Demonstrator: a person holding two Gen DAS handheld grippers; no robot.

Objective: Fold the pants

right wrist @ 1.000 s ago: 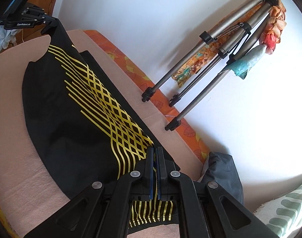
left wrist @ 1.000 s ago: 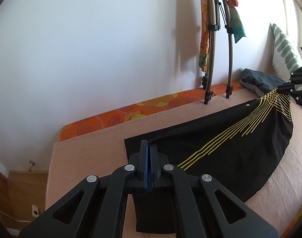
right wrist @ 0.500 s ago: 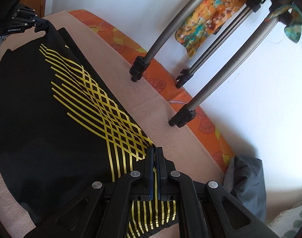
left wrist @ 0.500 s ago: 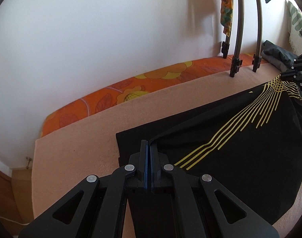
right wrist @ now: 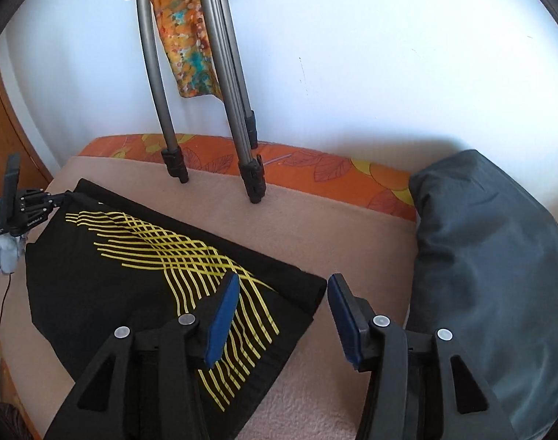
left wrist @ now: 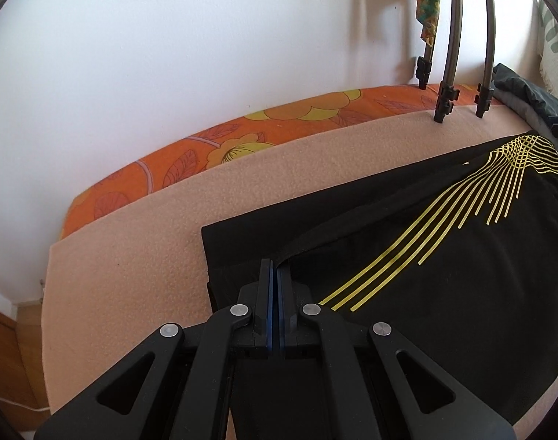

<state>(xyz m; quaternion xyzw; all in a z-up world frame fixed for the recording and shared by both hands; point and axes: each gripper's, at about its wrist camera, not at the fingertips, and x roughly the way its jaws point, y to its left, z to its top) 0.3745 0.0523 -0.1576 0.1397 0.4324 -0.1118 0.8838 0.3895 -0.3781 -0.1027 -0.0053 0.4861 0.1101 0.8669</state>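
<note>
Black pants (left wrist: 418,286) with yellow line print lie folded lengthwise on a peach blanket (left wrist: 132,256); they also show in the right wrist view (right wrist: 132,293). My left gripper (left wrist: 273,267) is shut on the upper layer's edge at the leg end, holding it just above the lower layer. It also shows in the right wrist view (right wrist: 64,196) at the far left. My right gripper (right wrist: 282,286) is open, its jaws wide apart over the waistband corner, holding nothing.
A tripod (right wrist: 205,110) stands on the blanket by the white wall, with a patterned cloth (right wrist: 185,44) hanging from it. A grey pillow (right wrist: 491,264) lies right of the right gripper. An orange flowered mattress edge (left wrist: 212,146) runs along the wall.
My right gripper has opened and let go of the waist end, which now lies flat on the blanket. Both grippers moved toward the wall; the left stays shut on the leg end.
</note>
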